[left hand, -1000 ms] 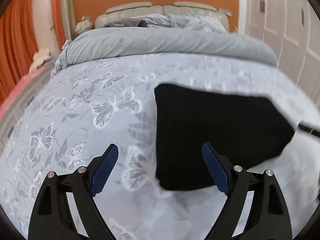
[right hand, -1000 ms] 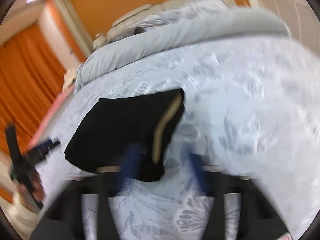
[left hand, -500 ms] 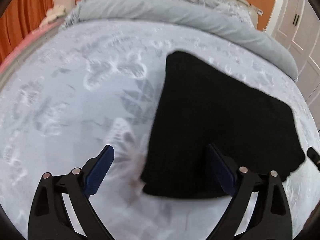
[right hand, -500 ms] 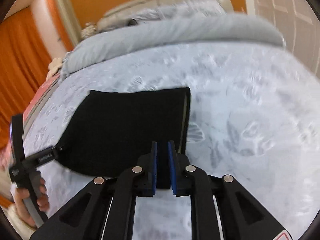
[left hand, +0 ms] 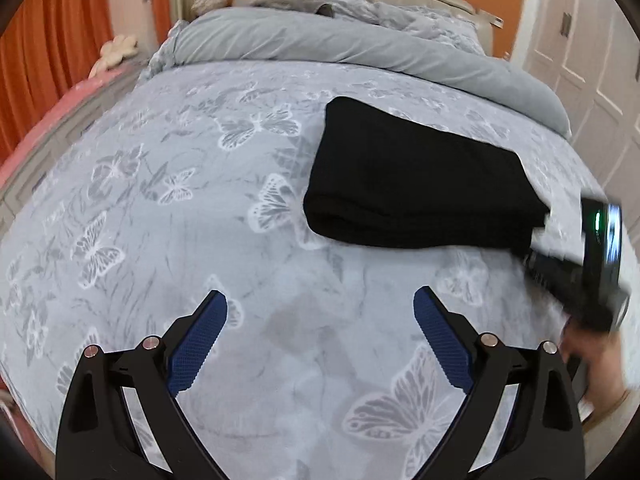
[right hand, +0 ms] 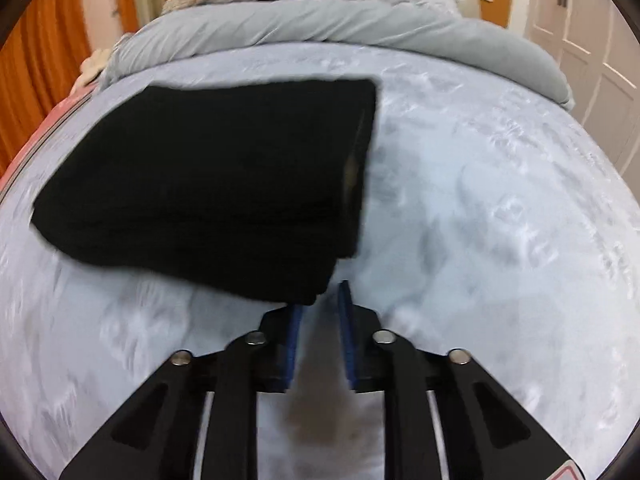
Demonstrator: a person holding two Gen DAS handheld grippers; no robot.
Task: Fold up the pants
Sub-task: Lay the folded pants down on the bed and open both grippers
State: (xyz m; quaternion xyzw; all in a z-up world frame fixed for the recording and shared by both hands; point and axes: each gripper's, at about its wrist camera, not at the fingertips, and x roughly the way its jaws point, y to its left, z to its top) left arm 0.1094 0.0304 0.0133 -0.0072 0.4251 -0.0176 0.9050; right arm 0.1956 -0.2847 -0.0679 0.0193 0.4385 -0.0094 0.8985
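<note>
The black pants (left hand: pixel 416 184) are lying folded into a thick stack on the butterfly-print bedspread (left hand: pixel 168 184), toward its right half, with the rolled grey duvet (left hand: pixel 360 48) lying well beyond them. The left gripper (left hand: pixel 320 320) is hovering over bare bedspread just short of the stack, its jaws standing wide and holding nothing, while the right gripper (right hand: pixel 320 308) is sitting at the stack's near right corner with a narrow gap showing between its blue pads (right hand: pixel 345 312), gripping no cloth

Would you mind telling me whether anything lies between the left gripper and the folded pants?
Nothing visible does: only bare butterfly bedspread separates the open left gripper from the pants.
</note>
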